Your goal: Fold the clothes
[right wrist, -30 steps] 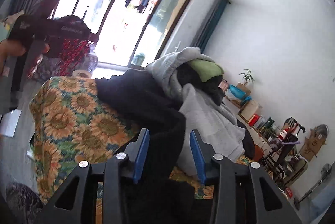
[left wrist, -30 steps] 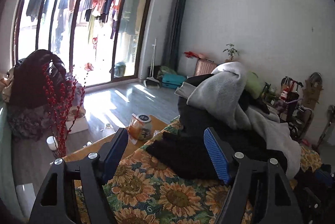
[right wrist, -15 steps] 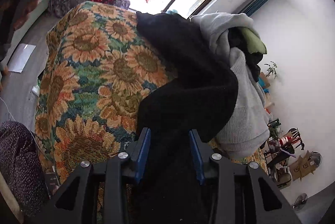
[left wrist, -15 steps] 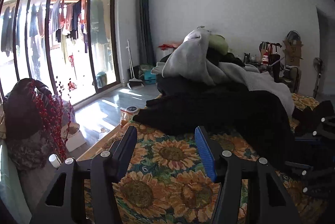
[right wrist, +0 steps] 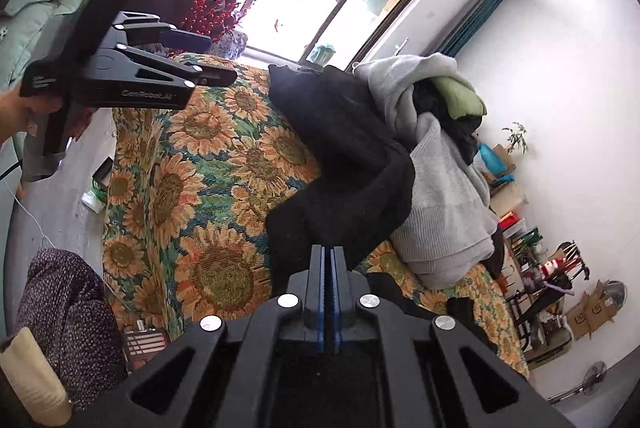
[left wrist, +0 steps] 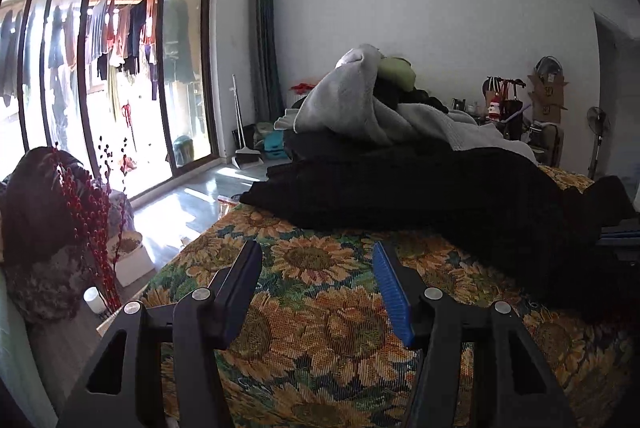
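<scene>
The right gripper point(right wrist: 328, 252) is pinching the black garment point(right wrist: 344, 163), probably its near edge; its length is running away toward the grey pile point(right wrist: 436, 187), while the left gripper point(left wrist: 316, 268) is hovering open beside it.

The left gripper point(left wrist: 318, 260) hangs low over the near part of the bed with its jaws spread wide apart and nothing between them, pointing toward the far edge. The right gripper point(right wrist: 328, 252) has its jaws pressed together, blue pads nearly meeting, pinching a fold of the black garment point(right wrist: 348, 163). A hand point(right wrist: 16, 115) grips the left gripper's handle beyond the bed's left edge.
</scene>
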The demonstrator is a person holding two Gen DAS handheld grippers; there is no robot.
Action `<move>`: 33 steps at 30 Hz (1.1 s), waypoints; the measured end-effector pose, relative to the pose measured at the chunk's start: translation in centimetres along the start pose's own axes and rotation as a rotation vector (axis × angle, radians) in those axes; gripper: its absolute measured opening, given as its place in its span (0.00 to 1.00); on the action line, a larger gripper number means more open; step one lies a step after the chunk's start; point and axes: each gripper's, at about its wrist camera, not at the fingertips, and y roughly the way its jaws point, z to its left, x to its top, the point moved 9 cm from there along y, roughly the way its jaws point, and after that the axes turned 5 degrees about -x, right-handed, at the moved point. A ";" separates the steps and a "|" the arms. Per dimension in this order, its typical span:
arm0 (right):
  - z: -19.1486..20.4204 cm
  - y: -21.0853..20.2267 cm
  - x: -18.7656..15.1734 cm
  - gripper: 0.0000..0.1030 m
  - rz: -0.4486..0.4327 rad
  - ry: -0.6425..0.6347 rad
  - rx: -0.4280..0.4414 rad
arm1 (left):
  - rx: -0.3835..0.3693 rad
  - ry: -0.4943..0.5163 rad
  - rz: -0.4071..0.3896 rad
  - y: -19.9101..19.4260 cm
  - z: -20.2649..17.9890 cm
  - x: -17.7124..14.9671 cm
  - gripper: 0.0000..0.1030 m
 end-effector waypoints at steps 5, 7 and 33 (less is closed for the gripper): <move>1.0 -0.4 -0.5 0.03 0.008 0.009 0.026 | -0.010 -0.042 -0.006 -0.3 0.4 -0.5 0.57; 0.9 -0.2 -0.6 0.07 0.012 0.008 -0.015 | -0.002 -0.055 -0.007 -0.4 0.6 -0.5 0.57; 2.5 2.1 1.1 0.05 0.071 0.160 0.187 | 0.026 -0.262 0.000 0.2 3.1 -1.1 0.58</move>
